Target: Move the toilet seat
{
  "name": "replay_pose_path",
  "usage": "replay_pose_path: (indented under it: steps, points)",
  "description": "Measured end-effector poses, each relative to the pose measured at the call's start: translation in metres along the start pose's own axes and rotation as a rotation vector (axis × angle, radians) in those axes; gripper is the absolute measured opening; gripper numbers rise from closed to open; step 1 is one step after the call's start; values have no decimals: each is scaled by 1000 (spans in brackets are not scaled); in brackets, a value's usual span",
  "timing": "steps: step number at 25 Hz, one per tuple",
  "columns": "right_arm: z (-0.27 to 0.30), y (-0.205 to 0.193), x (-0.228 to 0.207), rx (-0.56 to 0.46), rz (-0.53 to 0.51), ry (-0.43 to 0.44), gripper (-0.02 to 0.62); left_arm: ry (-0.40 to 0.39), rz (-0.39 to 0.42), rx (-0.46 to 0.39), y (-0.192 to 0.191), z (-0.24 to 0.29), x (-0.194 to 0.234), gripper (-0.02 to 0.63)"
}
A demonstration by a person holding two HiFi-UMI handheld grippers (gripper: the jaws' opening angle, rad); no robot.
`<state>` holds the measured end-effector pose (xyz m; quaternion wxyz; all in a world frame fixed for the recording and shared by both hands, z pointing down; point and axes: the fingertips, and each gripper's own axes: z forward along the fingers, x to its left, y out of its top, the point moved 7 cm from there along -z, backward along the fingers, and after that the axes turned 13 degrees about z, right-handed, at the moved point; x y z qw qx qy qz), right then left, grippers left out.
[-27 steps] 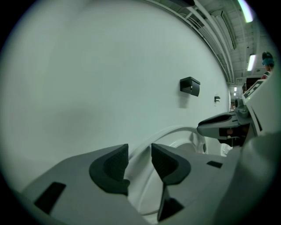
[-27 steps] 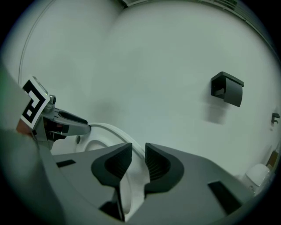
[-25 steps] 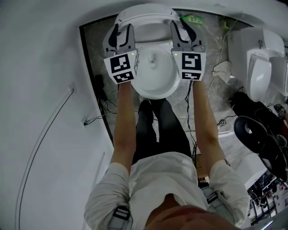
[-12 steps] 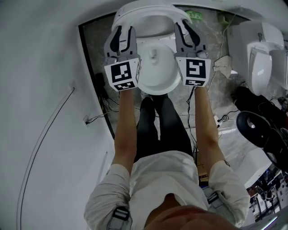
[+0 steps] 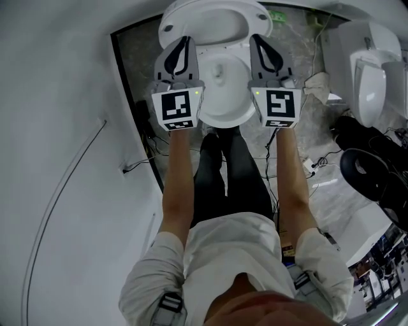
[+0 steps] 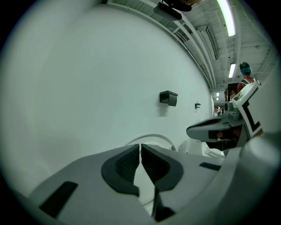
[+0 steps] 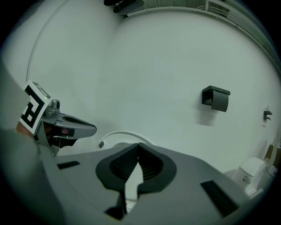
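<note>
Toilet seat [image 5: 213, 20]: not gripped. Left gripper [image 5: 183, 42] and right gripper [image 5: 261, 41]: jaws have just been closing, pads now together, nothing between them. One gripper over each side rim of the bowl [image 5: 223, 95]. Seat raised, standing at the bowl's back, just ahead of both tips. Surround: white wall [image 6: 88, 88], marbled floor [image 5: 137, 70].

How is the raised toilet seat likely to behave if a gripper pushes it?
The seat looks like rigid moulded plastic, so it should move as one piece, not flex. Standing up behind the bowl, it is probably hinged and may tip forward and drop. Its glossy surface could be slippery.
</note>
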<state>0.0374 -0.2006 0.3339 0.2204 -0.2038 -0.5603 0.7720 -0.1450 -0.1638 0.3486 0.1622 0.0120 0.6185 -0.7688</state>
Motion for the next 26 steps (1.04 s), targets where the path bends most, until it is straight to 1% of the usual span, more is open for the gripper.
replay_pose_path:
  steps: [10,18,26]
  points:
    - [-22,-3,14,7,8,18,21,-28,24,-19,8,-21,-10,28]
    - [-28,3,16,-3,8,24,21,-34,27,-28,16,-26,-14,28]
    - [-35,4,19,-5,-3,28,21,-32,26,-33,16,-34,-16,28]
